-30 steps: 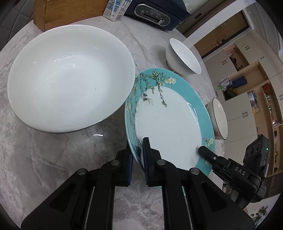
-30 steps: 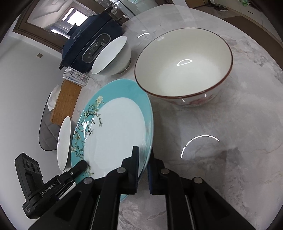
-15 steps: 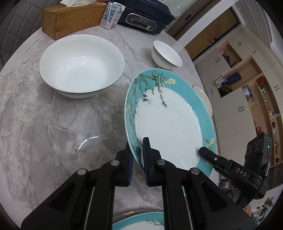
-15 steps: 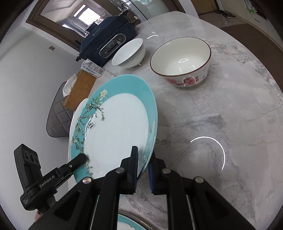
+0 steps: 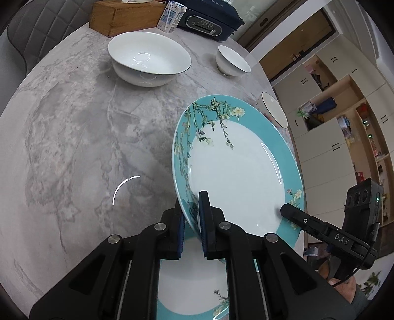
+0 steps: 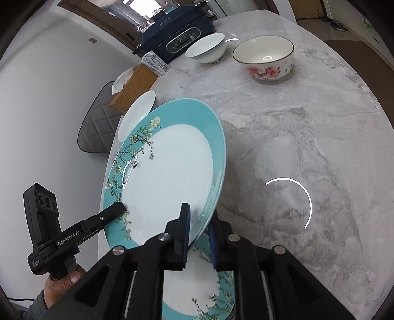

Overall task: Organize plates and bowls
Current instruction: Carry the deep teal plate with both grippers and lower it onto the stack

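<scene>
left gripper (image 5: 191, 216): jaws clamped on teal plate (image 5: 236, 169) rim | right gripper (image 6: 199, 229): jaws just opening, plate rim between | second plate (image 5: 192, 290) on table (image 5: 73, 147) beneath

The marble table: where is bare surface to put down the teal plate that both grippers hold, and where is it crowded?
The table is bare between the large white bowl and the left gripper, and in front of the flowered bowl. Crowded: the far edge with the appliance, carton and wooden box. A second teal plate lies below the held plate.
</scene>
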{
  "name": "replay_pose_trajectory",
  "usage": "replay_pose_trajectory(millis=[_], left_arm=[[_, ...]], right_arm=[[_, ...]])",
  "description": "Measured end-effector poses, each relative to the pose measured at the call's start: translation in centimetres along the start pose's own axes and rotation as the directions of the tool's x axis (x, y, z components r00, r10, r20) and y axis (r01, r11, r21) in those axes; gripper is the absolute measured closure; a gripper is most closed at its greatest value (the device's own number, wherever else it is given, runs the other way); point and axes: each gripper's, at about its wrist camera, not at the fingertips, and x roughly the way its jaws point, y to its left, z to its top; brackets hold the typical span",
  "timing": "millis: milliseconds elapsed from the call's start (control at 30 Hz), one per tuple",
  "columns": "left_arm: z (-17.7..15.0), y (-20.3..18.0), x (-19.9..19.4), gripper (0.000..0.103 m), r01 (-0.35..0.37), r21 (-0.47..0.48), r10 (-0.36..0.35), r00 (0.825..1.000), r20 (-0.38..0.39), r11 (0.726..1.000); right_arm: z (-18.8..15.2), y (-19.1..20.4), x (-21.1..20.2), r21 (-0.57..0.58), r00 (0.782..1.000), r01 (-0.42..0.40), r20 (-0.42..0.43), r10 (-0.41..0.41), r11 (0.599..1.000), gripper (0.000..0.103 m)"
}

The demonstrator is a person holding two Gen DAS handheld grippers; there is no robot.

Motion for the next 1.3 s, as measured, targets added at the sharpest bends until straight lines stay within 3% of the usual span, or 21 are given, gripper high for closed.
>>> replay_pose_trajectory(millis=[267, 700, 967, 1300], left_arm=[[-5.1, 0.4, -2.2, 0.094, -0.013, 0.001, 0.013, 1.000, -0.018, 1.000], [-9.2, 1.3, -3.0, 0.094, -0.030, -0.014, 0.030, 0.998, -0.048, 0.999], [-11.5, 2.8, -2.8, 0.094, -0.057, -0.035, 0.054, 0.995, -0.089, 0.998], [-11.9, 3.3, -2.0, 0.094, -0.066, -0.024, 0.062, 0.990, -0.130, 0.998]], right_arm=[[-4.9, -0.2, -0.3, -0.024, 0.998, 0.002, -0.068, -0.003, 1.000, 0.087], [-9.1, 0.1, -0.9, -0.117, 0.991, -0.006, -0.134, -0.010, 0.993, 0.085], [-10.6, 0.2, 0.5, -0.154, 0.978, -0.015, -0.206, -0.017, 0.988, 0.085], [-10.8, 0.3, 1.9, -0.174, 0.968, -0.006, -0.247, -0.038, 0.985, 0.085]])
